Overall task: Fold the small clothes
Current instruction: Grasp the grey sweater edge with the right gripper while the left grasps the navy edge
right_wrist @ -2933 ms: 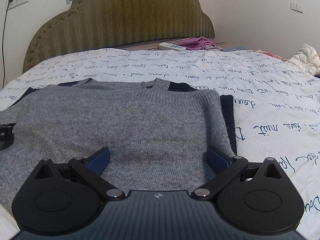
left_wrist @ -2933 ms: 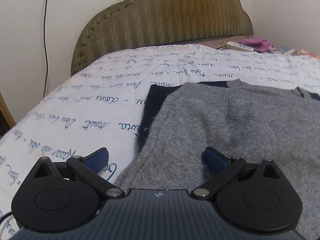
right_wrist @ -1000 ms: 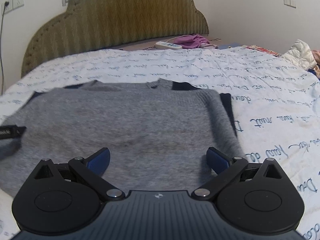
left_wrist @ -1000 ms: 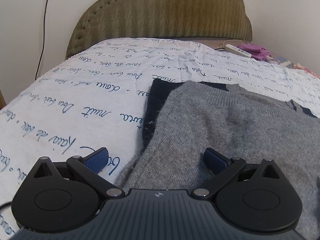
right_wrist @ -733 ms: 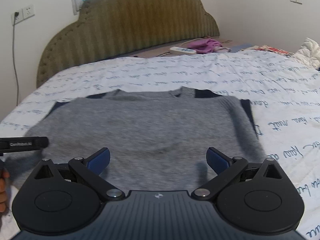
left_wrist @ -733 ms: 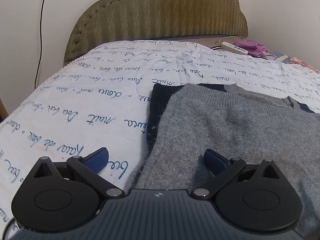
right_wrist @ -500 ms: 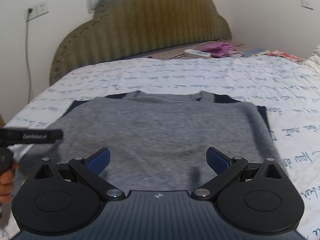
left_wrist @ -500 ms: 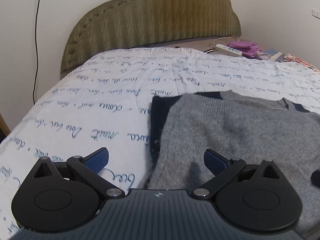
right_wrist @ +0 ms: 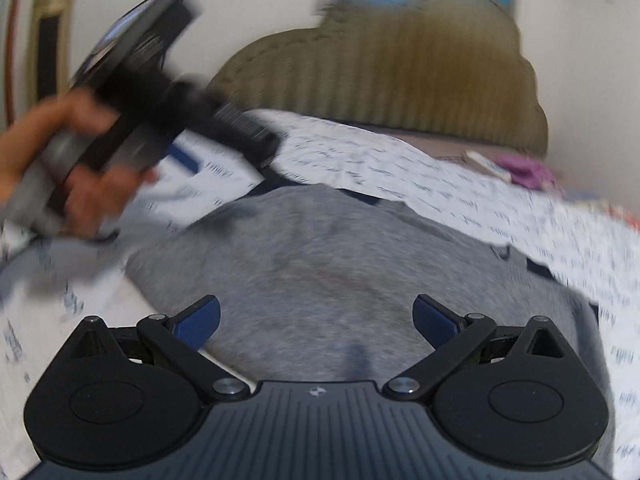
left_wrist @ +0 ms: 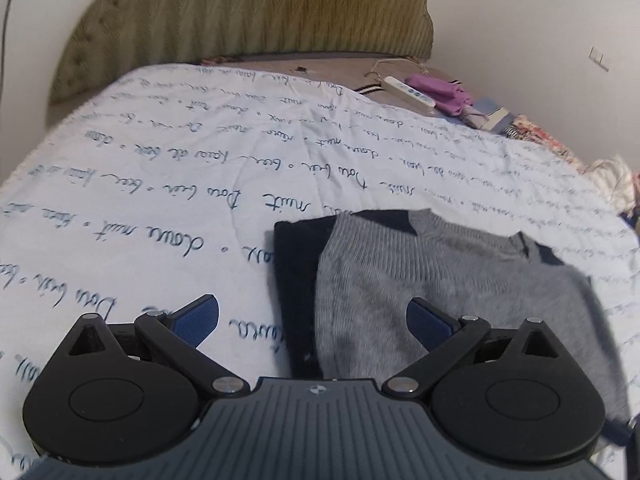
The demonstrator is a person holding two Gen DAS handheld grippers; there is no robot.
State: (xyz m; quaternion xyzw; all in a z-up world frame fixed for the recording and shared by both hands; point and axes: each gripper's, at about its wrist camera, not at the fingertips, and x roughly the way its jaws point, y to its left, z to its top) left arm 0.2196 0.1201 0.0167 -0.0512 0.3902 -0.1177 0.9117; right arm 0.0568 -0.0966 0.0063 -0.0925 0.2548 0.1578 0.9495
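Note:
A folded grey knit sweater (left_wrist: 448, 280) with dark navy parts lies flat on the bed's white script-printed sheet (left_wrist: 160, 200). My left gripper (left_wrist: 312, 316) is open and empty, raised above the sweater's near left edge. My right gripper (right_wrist: 316, 316) is open and empty, above the sweater (right_wrist: 328, 264). The right wrist view is blurred and shows the left gripper's body held in a hand (right_wrist: 92, 184) at the upper left, lifted off the bed.
An olive padded headboard (left_wrist: 240, 20) stands at the far end. A white remote (left_wrist: 408, 94) and purple cloth (left_wrist: 444, 92) lie at the far right. Other clothes (left_wrist: 616, 180) lie at the right edge of the bed.
Both grippers have lifted away from the sweater and tilted. The left gripper has risen high into the right wrist view. Both stayed open and the sweater stayed folded.

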